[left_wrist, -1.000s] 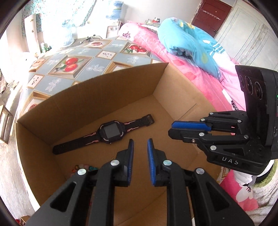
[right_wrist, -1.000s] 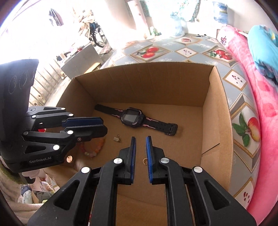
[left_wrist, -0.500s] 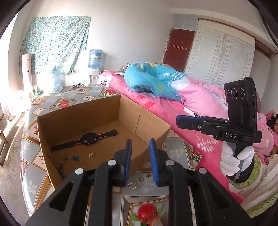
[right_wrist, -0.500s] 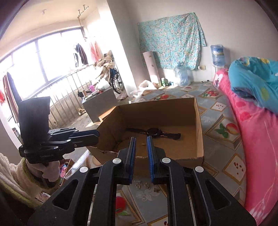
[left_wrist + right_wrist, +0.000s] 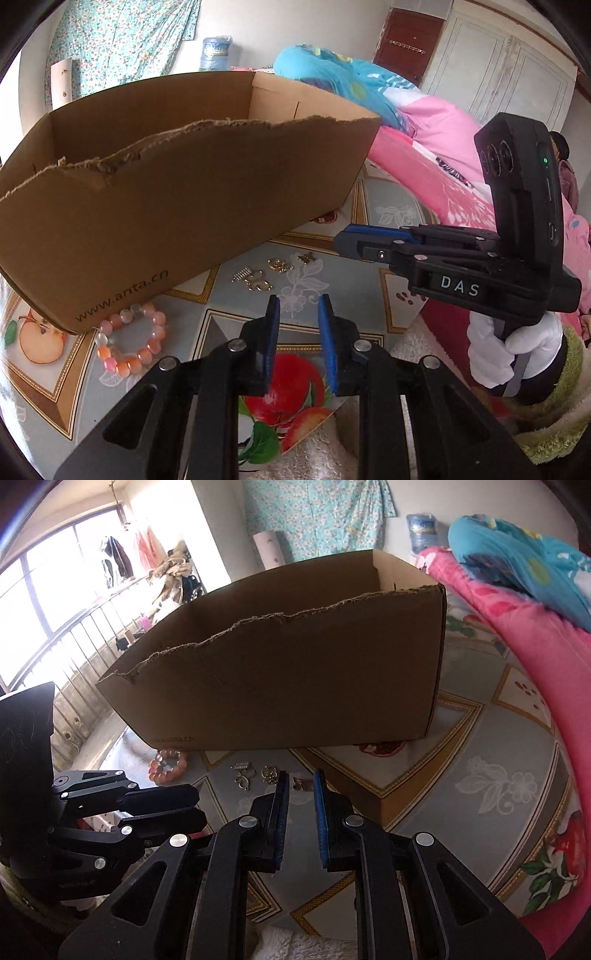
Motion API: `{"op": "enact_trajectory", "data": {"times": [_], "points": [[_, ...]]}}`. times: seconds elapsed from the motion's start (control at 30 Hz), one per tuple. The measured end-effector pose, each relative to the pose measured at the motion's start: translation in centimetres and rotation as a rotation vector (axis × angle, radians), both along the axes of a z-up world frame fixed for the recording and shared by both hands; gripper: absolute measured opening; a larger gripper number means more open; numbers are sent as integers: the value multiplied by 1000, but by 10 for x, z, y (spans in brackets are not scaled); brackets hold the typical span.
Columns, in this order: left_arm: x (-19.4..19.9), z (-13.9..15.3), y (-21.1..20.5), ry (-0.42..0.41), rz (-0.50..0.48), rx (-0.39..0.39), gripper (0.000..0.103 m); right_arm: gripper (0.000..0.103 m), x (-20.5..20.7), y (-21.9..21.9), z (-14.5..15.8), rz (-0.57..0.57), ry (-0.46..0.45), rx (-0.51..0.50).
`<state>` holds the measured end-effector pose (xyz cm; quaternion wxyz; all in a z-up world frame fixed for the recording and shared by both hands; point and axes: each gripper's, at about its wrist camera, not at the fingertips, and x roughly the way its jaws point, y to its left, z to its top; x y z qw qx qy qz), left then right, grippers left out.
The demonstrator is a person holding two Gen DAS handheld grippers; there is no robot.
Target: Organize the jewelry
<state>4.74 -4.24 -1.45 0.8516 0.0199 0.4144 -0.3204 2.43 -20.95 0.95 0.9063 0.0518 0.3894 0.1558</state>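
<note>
I have both grippers low before the cardboard box (image 5: pixel 155 206). My left gripper (image 5: pixel 297 332) and right gripper (image 5: pixel 299 805) show narrow, empty fingers. The bead bracelet (image 5: pixel 129 339) and small gold charms (image 5: pixel 273 271) lie unsorted on the desk (image 5: pixel 399 218).

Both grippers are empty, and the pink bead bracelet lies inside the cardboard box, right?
Not quite. The pink bead bracelet lies outside the cardboard box, on the patterned cloth by its front corner; the left wrist view shows it. Both the left gripper and right gripper are empty.
</note>
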Motion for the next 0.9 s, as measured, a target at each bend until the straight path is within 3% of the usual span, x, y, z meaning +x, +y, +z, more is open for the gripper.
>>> {"op": "enact_trajectory", "data": {"times": [0.3,0.57,0.73,0.8,0.9], "points": [[4,-11,-3,10,6,33,20,16,13,11,-20,0,12,-53],[4,-20,-11,10,3,45,20,17,12,32,-21,19,-34,-193],[5,-21,-12,0,6,52,20,10,10,36,-20,23,-46,-235],[6,-21,-12,0,7,49,20,0,9,34,-19,20,-45,-222],[6,-19,-9,-2,13,46,20,0,9,28,-17,16,-30,-199]]}}
